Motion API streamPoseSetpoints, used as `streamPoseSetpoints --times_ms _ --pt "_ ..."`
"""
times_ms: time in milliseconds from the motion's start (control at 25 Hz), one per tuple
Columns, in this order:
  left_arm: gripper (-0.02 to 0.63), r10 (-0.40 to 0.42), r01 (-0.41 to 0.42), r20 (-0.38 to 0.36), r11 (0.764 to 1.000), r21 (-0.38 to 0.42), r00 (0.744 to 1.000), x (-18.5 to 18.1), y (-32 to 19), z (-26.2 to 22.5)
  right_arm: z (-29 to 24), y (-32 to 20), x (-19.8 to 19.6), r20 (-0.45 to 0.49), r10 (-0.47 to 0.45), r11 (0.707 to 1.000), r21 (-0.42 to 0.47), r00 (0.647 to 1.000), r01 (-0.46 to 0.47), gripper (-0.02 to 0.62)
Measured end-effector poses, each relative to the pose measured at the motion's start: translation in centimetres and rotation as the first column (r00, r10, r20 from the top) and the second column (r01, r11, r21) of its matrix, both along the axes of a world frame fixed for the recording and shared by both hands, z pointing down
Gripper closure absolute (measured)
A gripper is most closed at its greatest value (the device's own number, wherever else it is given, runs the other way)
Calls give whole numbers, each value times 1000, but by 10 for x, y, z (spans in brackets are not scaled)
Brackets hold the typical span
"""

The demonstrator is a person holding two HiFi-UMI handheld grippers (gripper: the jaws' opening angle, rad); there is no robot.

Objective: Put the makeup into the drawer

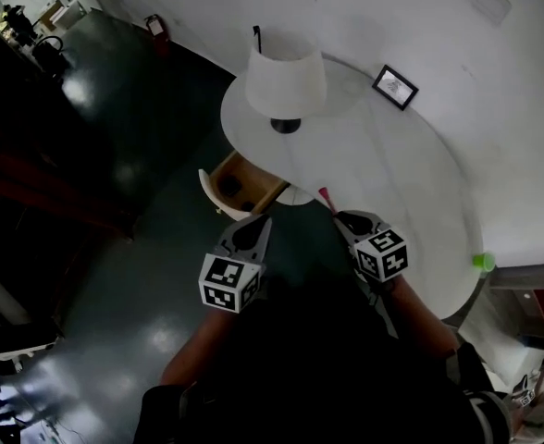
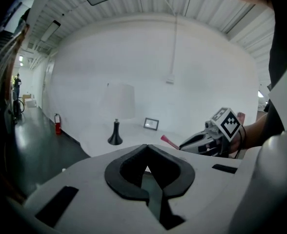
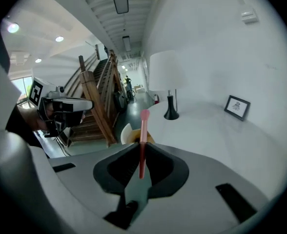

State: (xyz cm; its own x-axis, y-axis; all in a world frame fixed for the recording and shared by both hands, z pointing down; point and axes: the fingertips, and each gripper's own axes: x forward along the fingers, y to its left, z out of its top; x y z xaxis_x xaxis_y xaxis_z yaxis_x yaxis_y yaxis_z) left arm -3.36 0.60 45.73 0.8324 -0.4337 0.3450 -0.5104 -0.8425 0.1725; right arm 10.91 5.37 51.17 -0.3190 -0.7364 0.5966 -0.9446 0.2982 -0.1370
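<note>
Against the round white bench (image 1: 392, 174) with its lamp (image 1: 286, 81), the open drawer (image 1: 240, 188) shows leftmost, then the left claw (image 1: 256, 229) clenched empty, then the right claw (image 1: 344, 218) grasping the pink makeup stick (image 1: 326, 195) just right of the drawer.

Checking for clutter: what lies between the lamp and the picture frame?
Nothing; the table between lamp and frame is bare, as the head view and right gripper view show.

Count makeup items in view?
1: a pink stick, clamped in the right hand-held gripper near the open drawer. The green thing at the table edge is too small to identify; the drawer may hide more.
</note>
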Motion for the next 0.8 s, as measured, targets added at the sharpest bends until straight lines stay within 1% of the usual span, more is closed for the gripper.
streamPoseSetpoints --times_ms 200,400,560,680,800 --pt "595 -104 104 -15 995 -4 994 -53 -15 -4 5 -24 -61 3 -116 993 -17 993 116 549" --pt "595 -196 196 -18 980 -35 980 -85 -22 5 9 -44 -106 9 -231 973 -30 973 231 549" --pt "595 -256 255 -7 966 -46 967 -96 -31 17 15 -64 -125 18 -308 951 -30 951 308 549" --pt "595 -311 309 -13 949 -65 950 -99 -44 19 18 -82 -130 32 -344 938 -31 938 345 549" --pt "595 -346 343 -20 935 -87 938 -100 -60 16 22 -101 -132 45 -371 927 -40 927 373 549"
